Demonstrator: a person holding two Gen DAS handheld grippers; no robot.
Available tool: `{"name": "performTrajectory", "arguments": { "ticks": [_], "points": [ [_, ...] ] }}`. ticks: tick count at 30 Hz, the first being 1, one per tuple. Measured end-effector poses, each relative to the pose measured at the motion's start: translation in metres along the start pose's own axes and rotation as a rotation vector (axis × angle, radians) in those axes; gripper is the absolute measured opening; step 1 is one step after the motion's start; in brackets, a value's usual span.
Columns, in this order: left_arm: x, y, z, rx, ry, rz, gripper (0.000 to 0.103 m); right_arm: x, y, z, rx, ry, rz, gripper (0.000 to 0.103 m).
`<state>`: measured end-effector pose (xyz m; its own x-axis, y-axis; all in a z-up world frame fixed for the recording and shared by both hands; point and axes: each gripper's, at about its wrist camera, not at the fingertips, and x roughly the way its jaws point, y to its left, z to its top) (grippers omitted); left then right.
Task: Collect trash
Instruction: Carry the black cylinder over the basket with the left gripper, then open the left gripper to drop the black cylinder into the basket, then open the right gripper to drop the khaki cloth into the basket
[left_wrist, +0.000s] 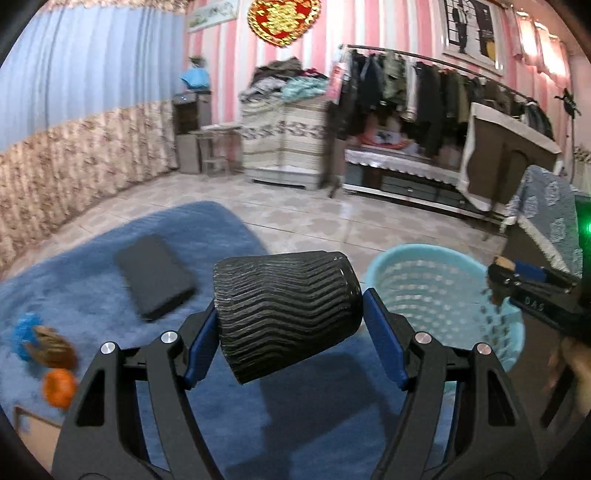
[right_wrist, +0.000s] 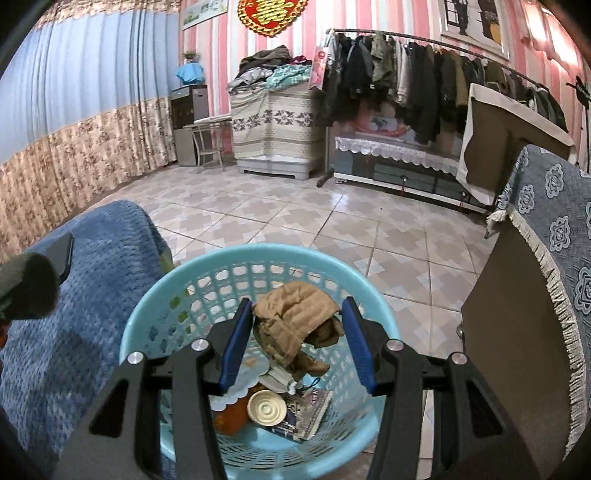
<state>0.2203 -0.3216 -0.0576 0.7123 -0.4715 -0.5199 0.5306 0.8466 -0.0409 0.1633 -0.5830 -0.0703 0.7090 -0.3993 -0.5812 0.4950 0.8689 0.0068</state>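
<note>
Left of the left gripper (left_wrist: 290, 326), a flat dark case (left_wrist: 154, 281) and blurred orange and blue scraps (left_wrist: 48, 354) lie on the fuzzy blue blanket (left_wrist: 74, 273). Its pads clamp a ribbed black paper cup (left_wrist: 286, 314), tilted, just left of the perforated turquoise basket (right_wrist: 192, 275). The right gripper (right_wrist: 295, 345) pinches crumpled brown paper (right_wrist: 295, 317) above the basket's open mouth; bare tiled floor (right_wrist: 295, 221) lies beyond.

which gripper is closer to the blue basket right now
Right. The right gripper, holding crumpled brown paper, is directly above the basket opening. The left gripper, holding a black ribbed cup, is beside it over the blue rug.
</note>
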Motion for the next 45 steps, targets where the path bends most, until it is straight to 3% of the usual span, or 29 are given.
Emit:
{"name": "performTrajectory", "arguments": {
  "ticks": [10, 19, 24, 37, 45],
  "points": [
    [0.03, -0.082, 0.005, 0.109, -0.011, -0.106, 0.071, 0.003, -0.051, -0.007, 0.119, -0.001, -0.03, 0.05],
    [0.058, -0.109, 0.011, 0.123, 0.027, -0.149, 0.073, 0.006, -0.063, -0.01, 0.142, -0.006, -0.04, 0.05],
    [0.056, -0.101, 0.015, 0.102, 0.008, -0.114, 0.093, 0.005, -0.057, -0.011, 0.132, -0.006, -0.036, 0.05],
    [0.042, -0.055, 0.017, 0.072, -0.017, 0.022, 0.097, 0.011, -0.035, -0.009, 0.069, 0.017, -0.031, 0.05],
    [0.034, -0.035, 0.015, 0.037, -0.014, 0.052, 0.098, 0.009, -0.006, -0.004, 0.026, 0.007, 0.024, 0.052]
  ]
}}
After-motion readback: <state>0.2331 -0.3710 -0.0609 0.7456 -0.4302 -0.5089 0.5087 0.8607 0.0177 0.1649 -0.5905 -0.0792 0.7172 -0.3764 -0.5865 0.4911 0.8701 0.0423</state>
